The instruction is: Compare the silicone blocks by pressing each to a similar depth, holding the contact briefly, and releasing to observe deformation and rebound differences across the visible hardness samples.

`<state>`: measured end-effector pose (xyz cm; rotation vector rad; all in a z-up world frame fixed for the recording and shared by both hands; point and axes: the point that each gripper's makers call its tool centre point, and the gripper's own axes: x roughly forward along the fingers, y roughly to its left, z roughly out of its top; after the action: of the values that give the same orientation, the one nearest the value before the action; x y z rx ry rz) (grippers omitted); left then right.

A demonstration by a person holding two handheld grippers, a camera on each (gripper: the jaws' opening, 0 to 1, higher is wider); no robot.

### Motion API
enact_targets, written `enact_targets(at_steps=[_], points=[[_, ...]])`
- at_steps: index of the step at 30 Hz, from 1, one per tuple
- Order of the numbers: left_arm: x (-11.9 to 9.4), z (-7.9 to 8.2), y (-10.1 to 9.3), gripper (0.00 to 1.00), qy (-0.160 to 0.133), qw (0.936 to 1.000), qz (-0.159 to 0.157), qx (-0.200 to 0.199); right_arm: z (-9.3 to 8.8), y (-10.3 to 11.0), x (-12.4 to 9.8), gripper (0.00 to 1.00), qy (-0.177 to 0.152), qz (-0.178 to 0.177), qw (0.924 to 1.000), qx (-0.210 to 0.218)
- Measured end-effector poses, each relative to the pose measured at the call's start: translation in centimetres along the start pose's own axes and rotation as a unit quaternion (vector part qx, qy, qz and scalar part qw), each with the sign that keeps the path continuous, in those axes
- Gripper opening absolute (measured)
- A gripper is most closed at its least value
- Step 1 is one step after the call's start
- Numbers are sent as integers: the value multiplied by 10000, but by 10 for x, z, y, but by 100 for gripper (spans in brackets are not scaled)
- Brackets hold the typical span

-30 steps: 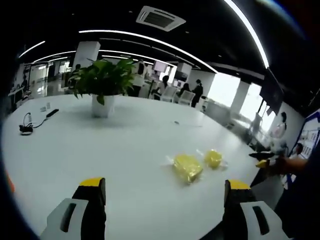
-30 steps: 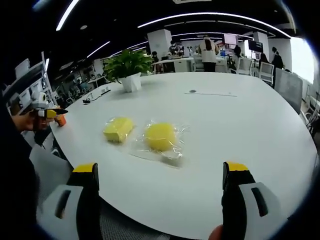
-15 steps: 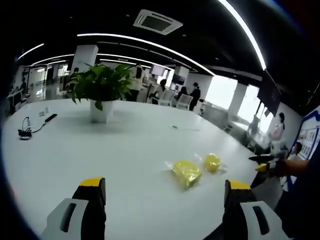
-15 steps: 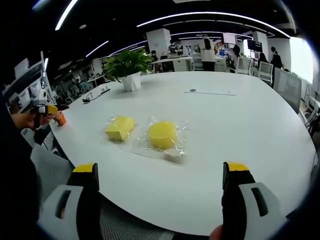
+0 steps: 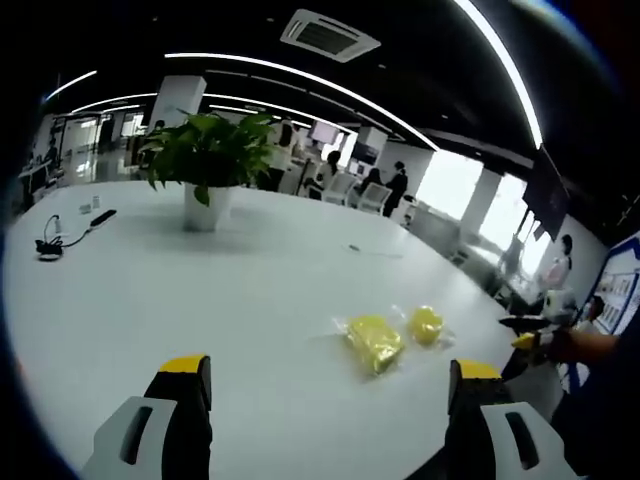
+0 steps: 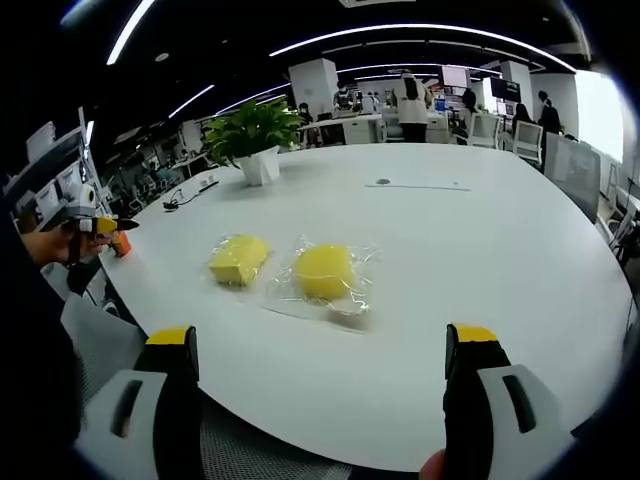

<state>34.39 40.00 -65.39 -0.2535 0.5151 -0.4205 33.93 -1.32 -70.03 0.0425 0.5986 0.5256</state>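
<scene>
1. Looking along the left gripper (image 5: 325,395): jaws spread wide, gripping nothing, over the tabletop (image 5: 200,290). Rectangular yellow block (image 5: 372,341) and round yellow block (image 5: 427,323) lie bagged near the right edge; potted plant (image 5: 208,165) far side.
2. Right gripper (image 6: 325,365): jaws wide apart, nothing held. Both blocks (image 6: 238,259) (image 6: 322,271) near the front edge, side by side, apart.

Two yellow silicone pieces lie flat on the white counter (image 6: 470,230), each sealed in a clear, crinkled plastic wrapper. One is a squarish block (image 6: 238,259) (image 5: 372,340); the other is a rounded block (image 6: 323,271) (image 5: 426,322). They lie just beside each other near the counter's edge, their wrappers close but the pieces themselves apart. Neither looks dented.
</scene>
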Motion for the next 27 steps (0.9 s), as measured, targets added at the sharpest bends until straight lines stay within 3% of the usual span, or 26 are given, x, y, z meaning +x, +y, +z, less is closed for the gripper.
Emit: enact_targets(at_steps=[5, 15, 22, 27], points=[[10, 6, -2, 100, -55, 9998, -62, -159, -1, 2, 4, 96, 57, 3, 9999, -108], [26, -1, -4, 100, 109, 9999, -93, -86, -4, 4, 8, 96, 128, 80, 9998, -98], [41, 8, -1, 96, 103, 9995, -144, -268, -3, 4, 10, 96, 120, 112, 9999, -40], [57, 12, 4, 100, 142, 9991, -220, -346, -3, 4, 9, 96, 126, 105, 9999, -36]])
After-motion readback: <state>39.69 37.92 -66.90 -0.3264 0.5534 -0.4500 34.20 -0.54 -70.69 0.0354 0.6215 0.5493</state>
